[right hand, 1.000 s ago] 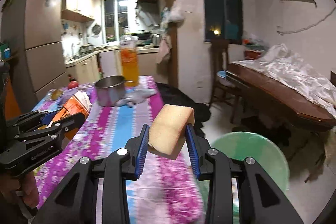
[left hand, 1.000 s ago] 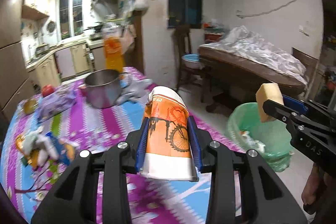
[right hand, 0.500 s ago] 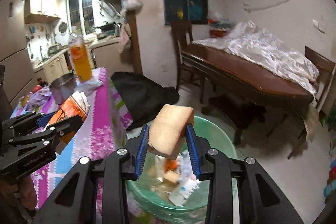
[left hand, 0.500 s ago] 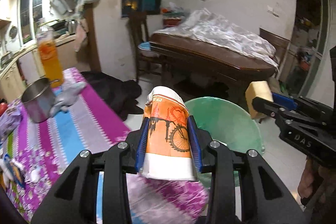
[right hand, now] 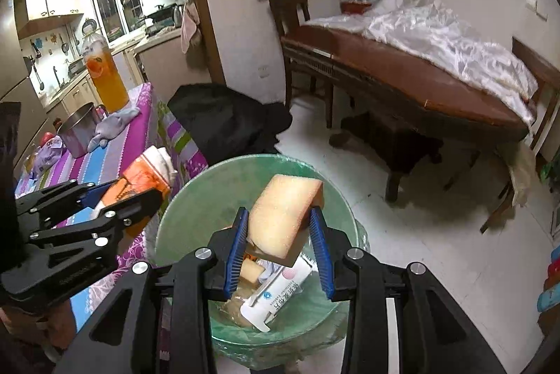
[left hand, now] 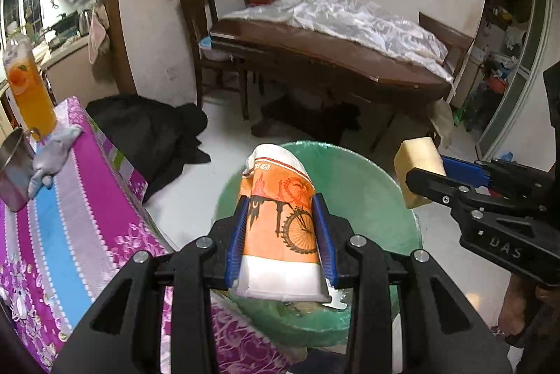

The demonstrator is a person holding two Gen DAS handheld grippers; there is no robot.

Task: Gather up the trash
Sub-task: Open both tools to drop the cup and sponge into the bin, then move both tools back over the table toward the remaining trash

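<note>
My left gripper [left hand: 281,234] is shut on a crushed orange and white paper cup [left hand: 280,230] with a bicycle print, held over the near rim of the green-lined trash bin [left hand: 371,185]. My right gripper [right hand: 280,242] is shut on a yellow sponge [right hand: 283,216], held above the open bin [right hand: 182,209], which holds a white tube and other scraps. The sponge [left hand: 418,167] and right gripper [left hand: 437,178] also show at the right of the left wrist view. The cup [right hand: 147,178] and left gripper [right hand: 105,202] show at the left of the right wrist view.
The table with a purple and blue striped cloth [left hand: 63,216] is to the left, bearing a steel pot [right hand: 75,129], a grey rag [right hand: 112,125] and an orange drink bottle [right hand: 105,76]. A brown wooden table [right hand: 402,83] with white sheeting and a chair [right hand: 294,34] stand beyond.
Both grippers have swung right, away from the striped table, and tilted down over the green bin. The cup and the sponge stay gripped.
</note>
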